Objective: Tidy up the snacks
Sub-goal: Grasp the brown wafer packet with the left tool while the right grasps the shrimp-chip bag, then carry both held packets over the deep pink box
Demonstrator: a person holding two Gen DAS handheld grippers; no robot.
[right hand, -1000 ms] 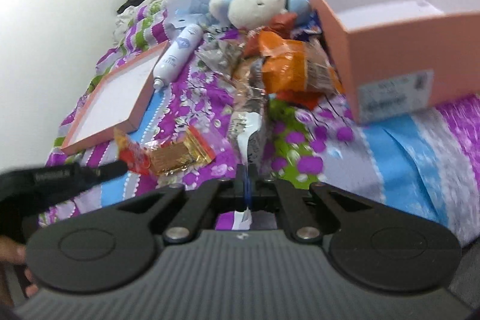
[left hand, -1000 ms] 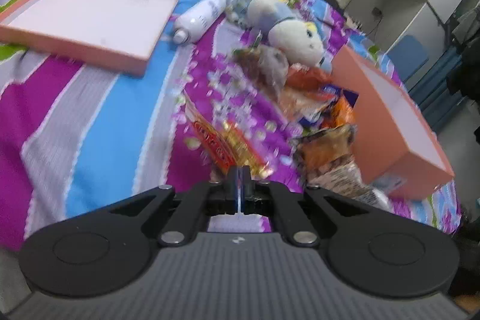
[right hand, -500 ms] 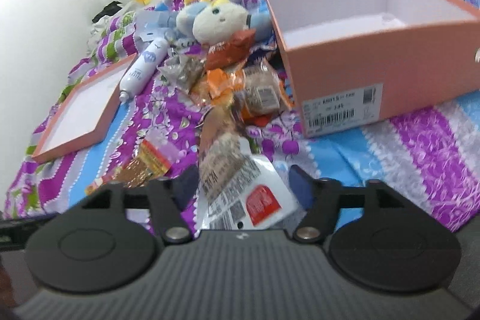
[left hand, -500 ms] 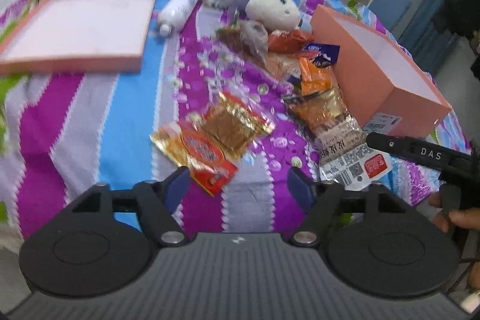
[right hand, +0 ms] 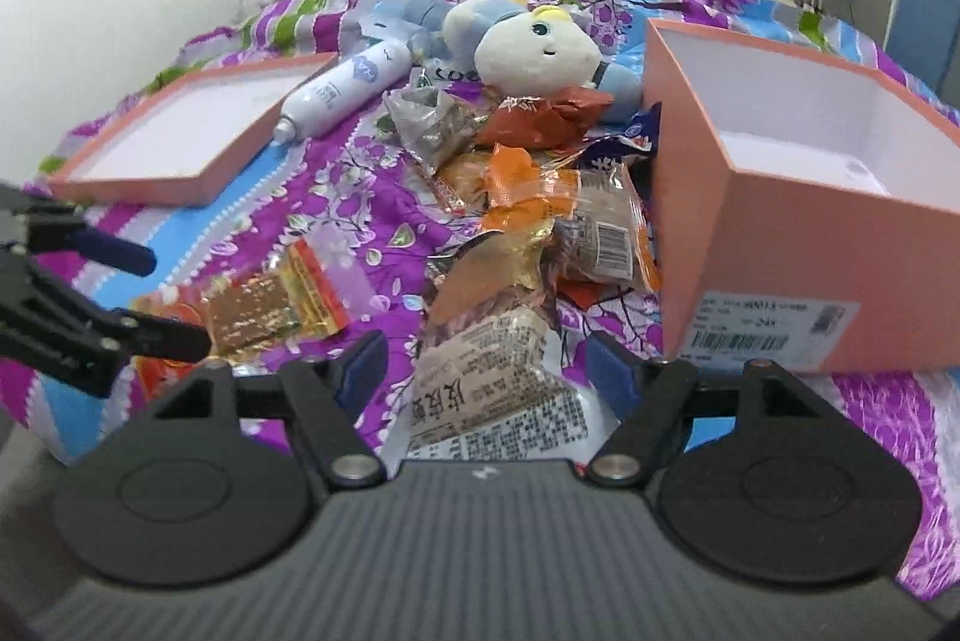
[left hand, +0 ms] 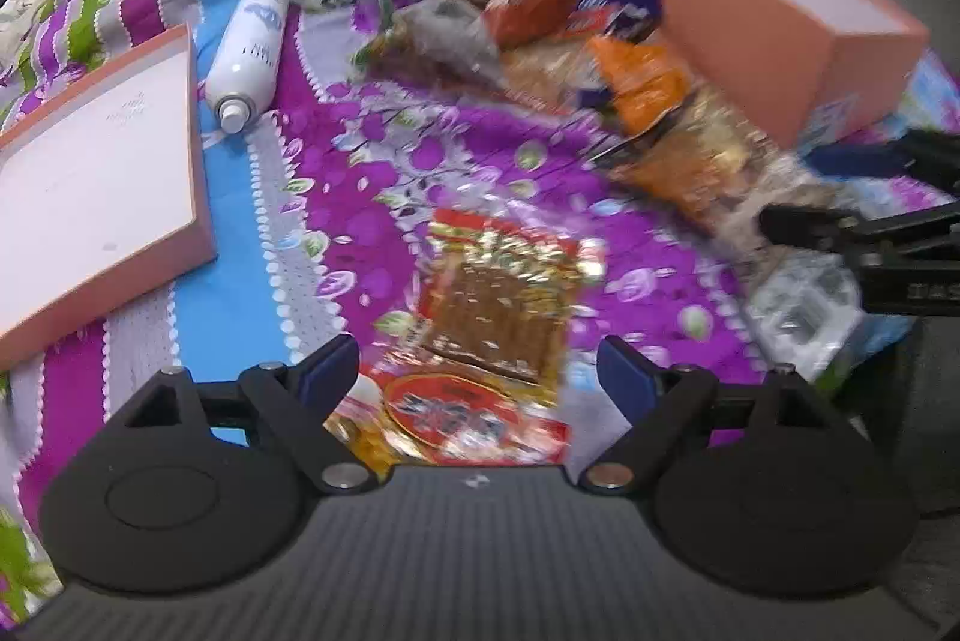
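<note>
Both grippers had sprung from shut: left gripper (left hand: 478,365) jaws opening over the red-gold packet (left hand: 489,317), right gripper (right hand: 486,359) jaws wide, empty above the printed packet (right hand: 492,389).

On the bed (right hand: 360,161), the open box (right hand: 810,233) stands at right and its lid (right hand: 180,143) lies at left. A heap of snack packets (right hand: 540,197) lies between them, against the box. Behind the heap lies a plush toy (right hand: 534,53), with a bottle (right hand: 348,89) to its left.
</note>
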